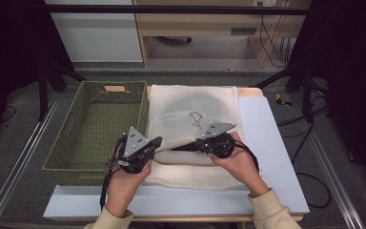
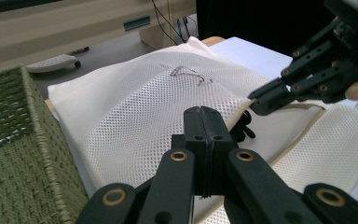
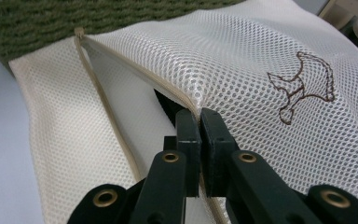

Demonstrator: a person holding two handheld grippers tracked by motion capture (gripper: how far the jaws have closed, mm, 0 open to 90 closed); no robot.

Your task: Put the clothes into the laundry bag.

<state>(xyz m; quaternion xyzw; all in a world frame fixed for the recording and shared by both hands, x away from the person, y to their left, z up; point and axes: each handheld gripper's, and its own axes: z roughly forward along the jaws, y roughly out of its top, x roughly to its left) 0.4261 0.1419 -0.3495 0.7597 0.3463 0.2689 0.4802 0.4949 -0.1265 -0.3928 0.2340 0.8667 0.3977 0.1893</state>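
Surface: pale blue-white rectangular table top [image 1: 271,157] on a light wood edge, aluminium rails along both sides, grey floor around it.
Room: beige wooden furniture [image 1: 205,24] at the back, white panel to its left, black cables trailing on the right, dark surroundings.
Basket: olive-green woven rectangular basket [image 1: 95,129] with handle cut-outs, on the left part of the table, touching the bag's left side; nothing seen inside.
Bag: cream-white mesh laundry bag [image 1: 190,119] with beige zip edging and a small brown embroidered outline, lying flat mid-table, mouth facing the person; upper layer lifted off the lower one, opening gapes between the grippers. Contents: cannot tell.
Left gripper: left gripper [image 2: 204,140], jaws closed tight on the upper mesh edge near the bag's left corner.
Right gripper: right gripper [image 3: 199,135], jaws pinched on the zip-edged rim of the upper layer, just below the embroidery.
Hands: both at the near edge of the bag, cream sleeves showing.
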